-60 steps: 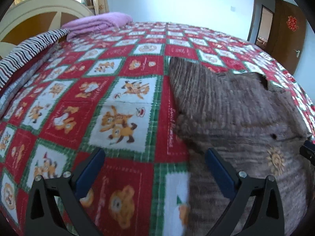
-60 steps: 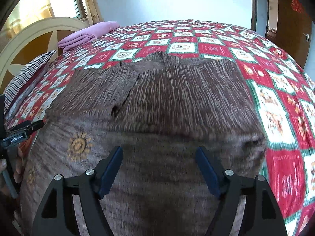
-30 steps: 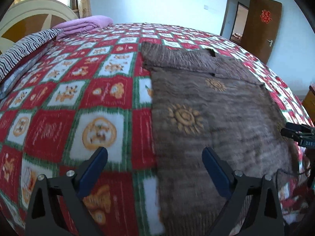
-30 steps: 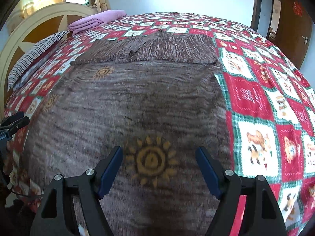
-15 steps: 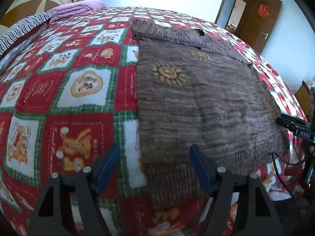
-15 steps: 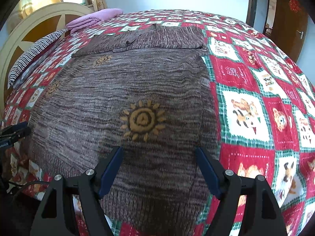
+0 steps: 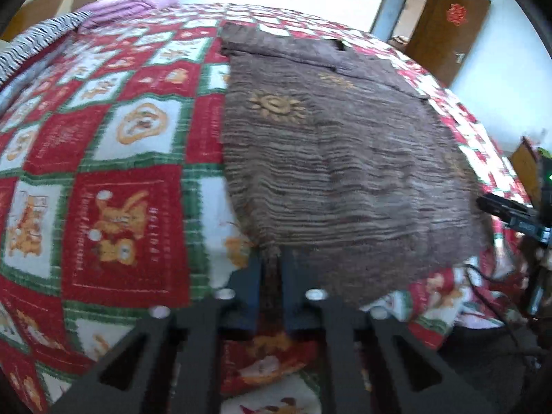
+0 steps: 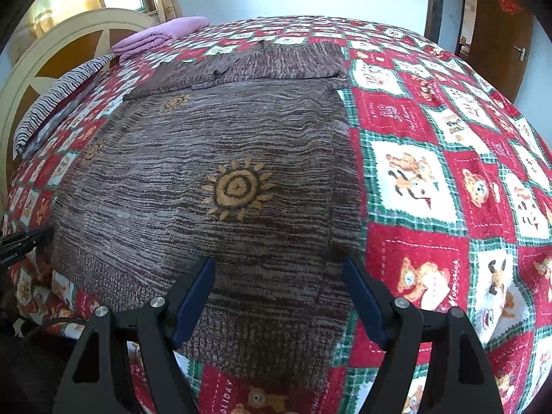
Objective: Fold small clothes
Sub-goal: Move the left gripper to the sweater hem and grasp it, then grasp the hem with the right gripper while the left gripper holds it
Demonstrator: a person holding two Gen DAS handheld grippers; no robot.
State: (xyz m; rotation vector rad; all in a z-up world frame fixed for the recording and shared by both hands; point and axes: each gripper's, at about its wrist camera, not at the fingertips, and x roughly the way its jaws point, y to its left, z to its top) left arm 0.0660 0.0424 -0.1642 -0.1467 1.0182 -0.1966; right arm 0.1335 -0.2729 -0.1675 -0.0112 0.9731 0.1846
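left tool [image 7: 270,269] clamps sweater [image 7: 338,158] hem | right tool [image 8: 279,276] gapes

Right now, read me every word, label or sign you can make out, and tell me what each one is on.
"HOLIDAY": red square of the bedspread, left wrist view.
"HOLIDAY": bedspread's near edge, right wrist view.
Red emblem on the brown door: not legible.
Other stitched script on the squares: too blurred.
Brown sweater: sun motifs only, no text.
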